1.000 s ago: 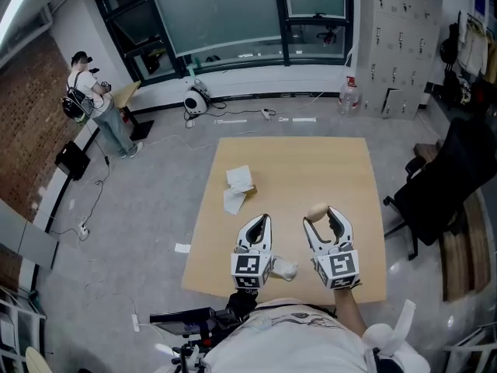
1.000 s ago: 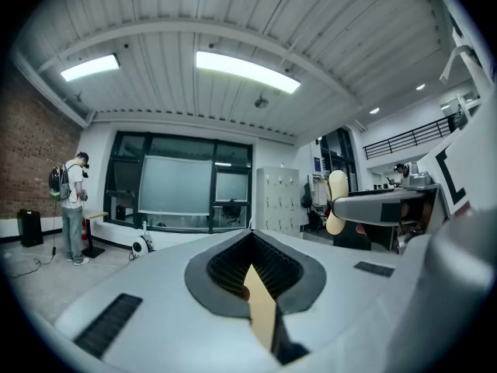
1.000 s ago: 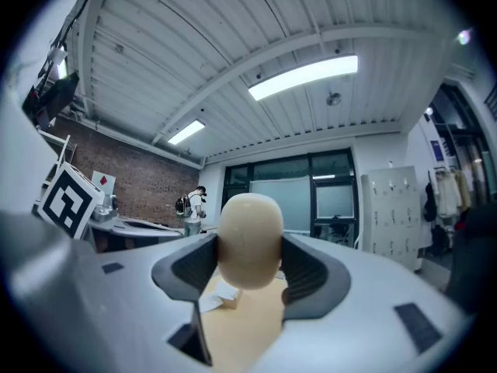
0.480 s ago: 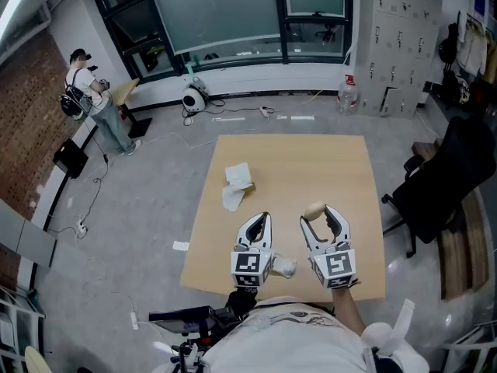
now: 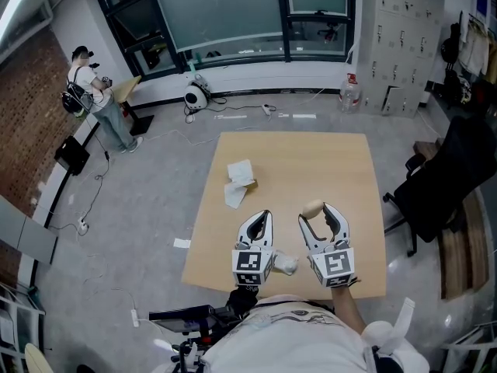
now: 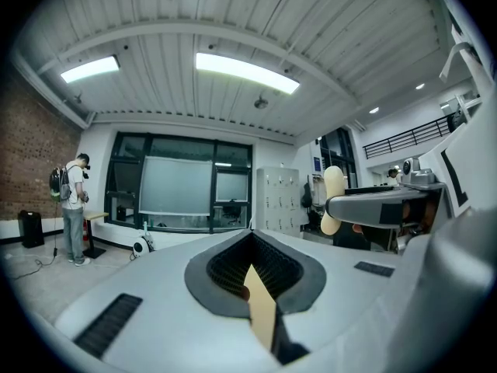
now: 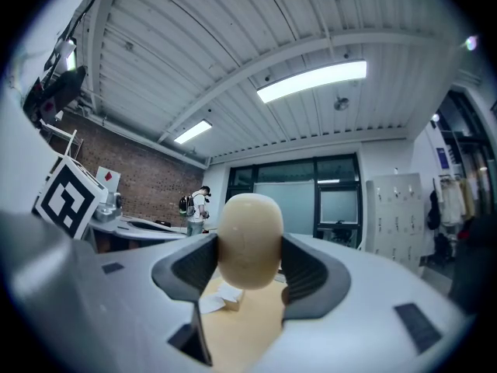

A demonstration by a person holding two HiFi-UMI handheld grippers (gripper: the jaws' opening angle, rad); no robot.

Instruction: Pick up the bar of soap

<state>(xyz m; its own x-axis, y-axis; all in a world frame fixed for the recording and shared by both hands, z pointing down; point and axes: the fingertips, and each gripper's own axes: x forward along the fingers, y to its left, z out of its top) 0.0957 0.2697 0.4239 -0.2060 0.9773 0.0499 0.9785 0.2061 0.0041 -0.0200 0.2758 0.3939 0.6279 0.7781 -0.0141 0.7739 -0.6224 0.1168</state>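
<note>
Right gripper view: bar of soap [image 7: 248,235] upright, pinched across its flat faces by jaws of right gripper [image 5: 319,214], apparently clear of worktop [image 5: 295,162], likely against slipping. Left gripper [image 5: 262,221] alongside, jaws nearly together, empty, idle.

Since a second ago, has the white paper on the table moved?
No. The paper lies at the same spot near the table's left edge. Both shift slightly up in the head view together, so the camera moved.

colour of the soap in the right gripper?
Soap: plain pale cream, no pattern. Clearest in the right gripper view.
</note>
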